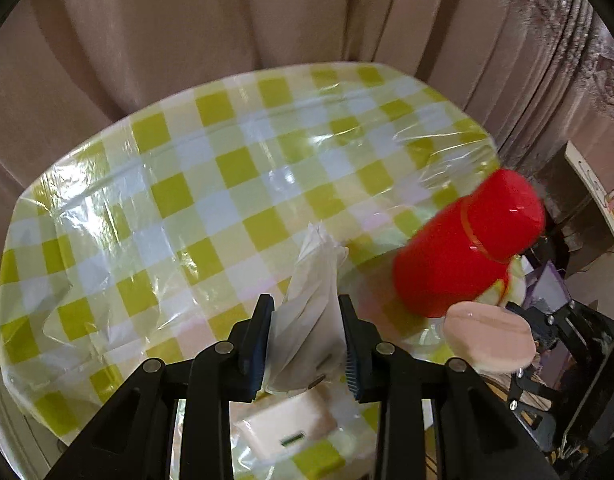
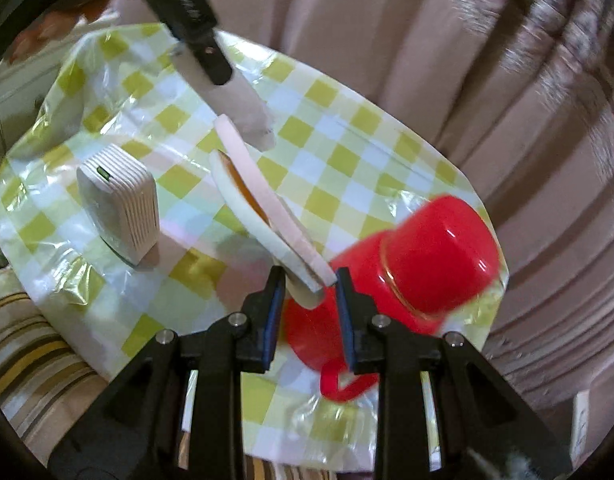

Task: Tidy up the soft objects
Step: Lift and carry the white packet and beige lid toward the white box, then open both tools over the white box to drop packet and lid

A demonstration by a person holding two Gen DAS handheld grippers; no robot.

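A: State of tongs?
B: Left tongs (image 1: 305,332) pinched a white tissue wad (image 1: 313,280); right tongs (image 2: 310,304) pinched stacked sponge pads (image 2: 263,196), long axis toward 11 o'clock, above the counter (image 2: 347,152).

Home living space, not a lab or shop. Table (image 1: 235,168) has a yellow-green checked cloth under clear plastic film. Beige pleated curtains (image 1: 147,40) hang right behind its far edge. Striped upholstered cushion (image 2: 35,360) sits at the near left corner. White cabinet drawer (image 2: 15,96) is beyond the left edge.
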